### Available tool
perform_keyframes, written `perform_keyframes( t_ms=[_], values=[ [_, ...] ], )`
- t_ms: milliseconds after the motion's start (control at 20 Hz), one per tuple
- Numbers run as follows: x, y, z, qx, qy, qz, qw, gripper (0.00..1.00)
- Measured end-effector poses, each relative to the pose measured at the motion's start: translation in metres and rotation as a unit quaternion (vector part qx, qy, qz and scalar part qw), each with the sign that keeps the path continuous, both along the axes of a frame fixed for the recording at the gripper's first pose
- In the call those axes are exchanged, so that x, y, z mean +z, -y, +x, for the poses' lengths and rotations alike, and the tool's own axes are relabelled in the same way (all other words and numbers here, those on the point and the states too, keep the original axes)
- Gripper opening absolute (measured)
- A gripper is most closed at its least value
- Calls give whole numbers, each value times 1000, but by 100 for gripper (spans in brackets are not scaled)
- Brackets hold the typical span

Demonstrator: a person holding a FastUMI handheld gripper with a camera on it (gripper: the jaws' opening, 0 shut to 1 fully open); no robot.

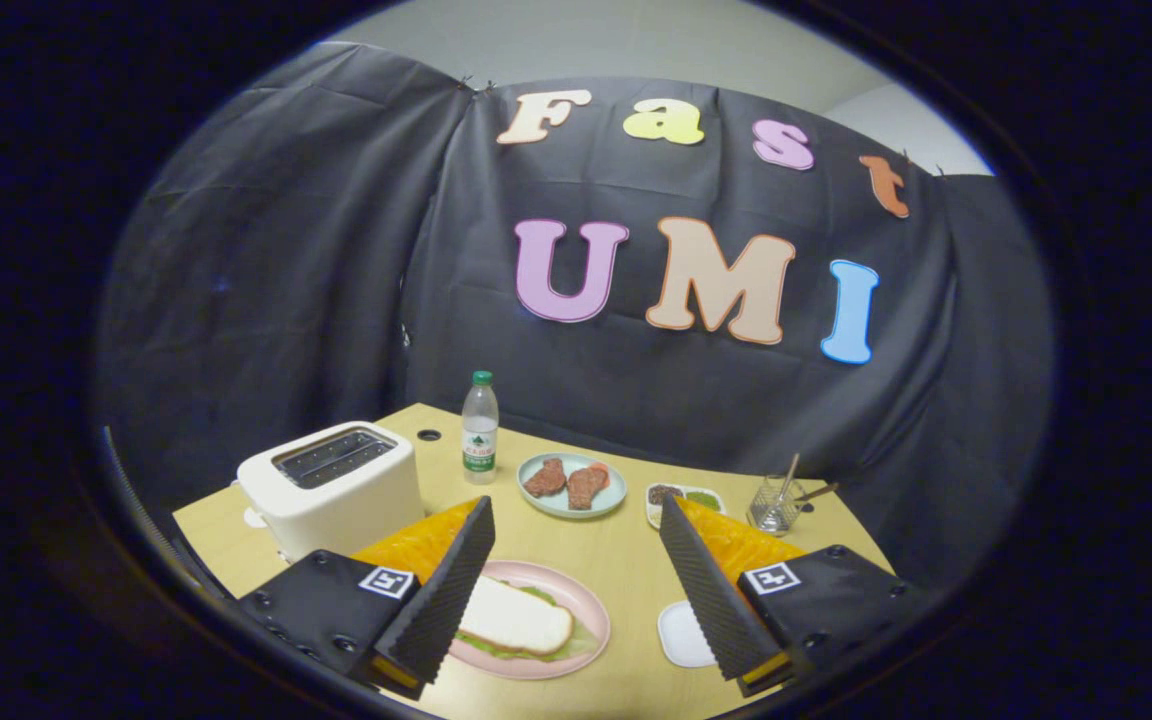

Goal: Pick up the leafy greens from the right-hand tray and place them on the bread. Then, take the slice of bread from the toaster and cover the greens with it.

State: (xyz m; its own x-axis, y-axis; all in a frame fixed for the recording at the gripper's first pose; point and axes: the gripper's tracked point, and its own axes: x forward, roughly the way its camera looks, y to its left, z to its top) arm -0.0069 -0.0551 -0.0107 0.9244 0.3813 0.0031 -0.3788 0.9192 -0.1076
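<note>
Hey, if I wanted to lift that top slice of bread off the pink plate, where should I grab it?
Probably from above, the fingers closing across the top slice on its two long edges. It lies flat on the greens, so only its edges offer purchase. The gripper hangs open.

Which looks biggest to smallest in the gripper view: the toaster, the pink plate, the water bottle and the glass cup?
1. Toaster.
2. Pink plate, close to the toaster in apparent size and partly hidden by a finger, so their order is unsure.
3. Water bottle.
4. Glass cup.
The plate lies nearest the open gripper, which enlarges it.
</note>
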Motion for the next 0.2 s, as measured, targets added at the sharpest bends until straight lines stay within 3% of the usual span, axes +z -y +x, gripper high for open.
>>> perform_keyframes(
  t_ms=[200],
  values=[
    [6,3,-4,-6,5,0,1000,100]
  ],
)
